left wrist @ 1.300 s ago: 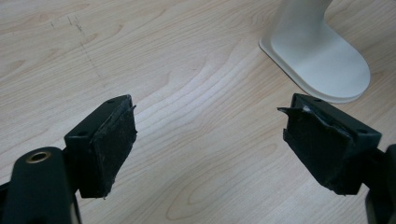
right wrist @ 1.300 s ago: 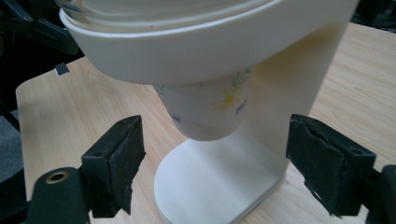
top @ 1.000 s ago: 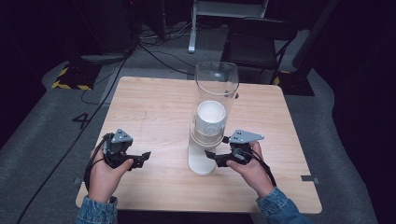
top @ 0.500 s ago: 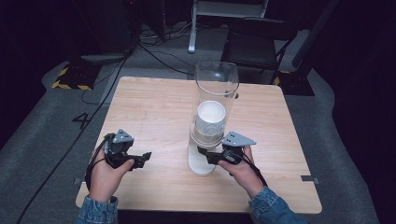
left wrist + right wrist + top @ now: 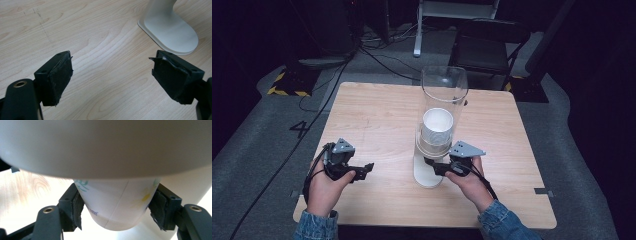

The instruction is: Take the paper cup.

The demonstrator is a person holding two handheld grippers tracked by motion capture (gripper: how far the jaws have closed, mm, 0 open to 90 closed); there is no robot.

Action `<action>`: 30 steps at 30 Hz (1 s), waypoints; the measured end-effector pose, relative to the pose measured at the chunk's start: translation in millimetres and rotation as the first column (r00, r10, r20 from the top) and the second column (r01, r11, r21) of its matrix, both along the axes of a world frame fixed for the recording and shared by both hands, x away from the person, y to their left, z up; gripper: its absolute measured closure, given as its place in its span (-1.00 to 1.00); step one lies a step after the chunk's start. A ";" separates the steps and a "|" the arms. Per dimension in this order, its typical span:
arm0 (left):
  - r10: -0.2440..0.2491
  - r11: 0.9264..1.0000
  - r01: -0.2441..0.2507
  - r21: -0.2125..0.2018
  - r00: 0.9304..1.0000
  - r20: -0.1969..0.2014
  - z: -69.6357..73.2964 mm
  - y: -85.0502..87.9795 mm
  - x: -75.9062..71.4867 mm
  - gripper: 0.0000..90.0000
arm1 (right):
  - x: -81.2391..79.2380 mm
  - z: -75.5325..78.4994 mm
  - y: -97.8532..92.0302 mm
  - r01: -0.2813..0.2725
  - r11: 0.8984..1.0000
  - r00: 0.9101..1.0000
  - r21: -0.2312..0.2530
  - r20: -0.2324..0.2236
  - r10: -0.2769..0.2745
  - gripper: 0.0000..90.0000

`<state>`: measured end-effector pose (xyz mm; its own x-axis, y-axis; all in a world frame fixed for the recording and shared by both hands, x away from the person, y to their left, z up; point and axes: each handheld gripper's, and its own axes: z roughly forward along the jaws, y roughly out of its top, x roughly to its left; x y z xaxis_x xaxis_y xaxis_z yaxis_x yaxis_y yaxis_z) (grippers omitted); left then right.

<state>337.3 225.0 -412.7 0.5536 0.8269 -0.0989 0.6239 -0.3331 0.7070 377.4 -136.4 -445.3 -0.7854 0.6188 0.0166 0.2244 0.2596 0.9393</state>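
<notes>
From the high view, a tall clear plastic cup dispenser tube (image 5: 443,107) stands on a white flat-footed stand (image 5: 428,175) near the middle of the light wooden bench (image 5: 377,115), with a stack of white paper cups (image 5: 437,127) inside it. The right claw (image 5: 431,164) reaches in under the tube, just above the stand's foot, while the left claw (image 5: 366,169) rests well apart over bare wood. In the left gripper view, the left claw (image 5: 112,72) is spread wide with nothing between its black pads, and the stand (image 5: 172,32) sits off to the upper right. In the right gripper view, the right claw (image 5: 116,207) has just closed and pinches the lowest white paper cup with a printed flower pattern (image 5: 115,202), which hangs from the dispenser's white rim (image 5: 105,147) above.
</notes>
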 end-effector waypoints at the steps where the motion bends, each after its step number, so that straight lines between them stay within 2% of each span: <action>1: 0.001 1.000 -0.001 0.000 1.000 0.000 0.0 0.1 0.0 -0.63 | 0.0 0.2 -0.6 0.000 1.000 1.000 -0.002 -0.001 0.000 -0.24; 9: 0.001 1.000 -0.001 -0.006 1.000 -0.001 0.1 1.1 0.3 -0.63 | 0.9 0.6 -2.9 -0.002 1.000 1.000 -0.020 0.013 0.002 -0.23; 12: 0.002 1.000 -0.002 -0.003 1.000 0.002 0.1 1.9 0.4 -0.63 | 2.1 0.2 -4.9 0.005 0.999 0.999 -0.051 0.038 -0.003 -0.23; 18: 0.002 1.000 -0.002 -0.010 1.000 -0.003 0.2 2.4 0.1 -0.63 | 2.8 -0.2 -5.4 0.000 0.999 0.999 -0.047 0.036 0.002 -0.24; 22: 0.006 1.000 -0.006 -0.012 1.000 -0.002 0.4 4.0 0.3 -0.63 | 0.8 -2.4 -2.0 0.013 1.000 1.000 -0.019 0.010 -0.013 -0.24; 27: 0.016 1.000 -0.016 -0.014 1.000 0.003 1.3 6.8 0.0 -0.64 | -0.4 -3.6 -1.1 0.018 1.000 1.000 -0.004 0.003 -0.018 -0.24; 29: 0.016 1.000 -0.016 -0.019 1.000 0.004 1.4 7.4 0.1 -0.63 | -1.3 -5.4 0.7 0.007 1.000 1.000 0.016 -0.026 -0.006 -0.24; 30: 0.015 1.000 -0.015 -0.019 1.000 0.001 1.7 7.6 0.0 -0.64 | -1.2 -6.2 2.2 -0.014 1.000 0.998 0.016 -0.055 0.014 -0.23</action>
<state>337.4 232.6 -410.9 0.5416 0.8329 -0.1139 0.6277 -0.3106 0.7138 376.2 -134.3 -451.5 -0.7916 0.6070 0.0699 0.2725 0.2483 0.9296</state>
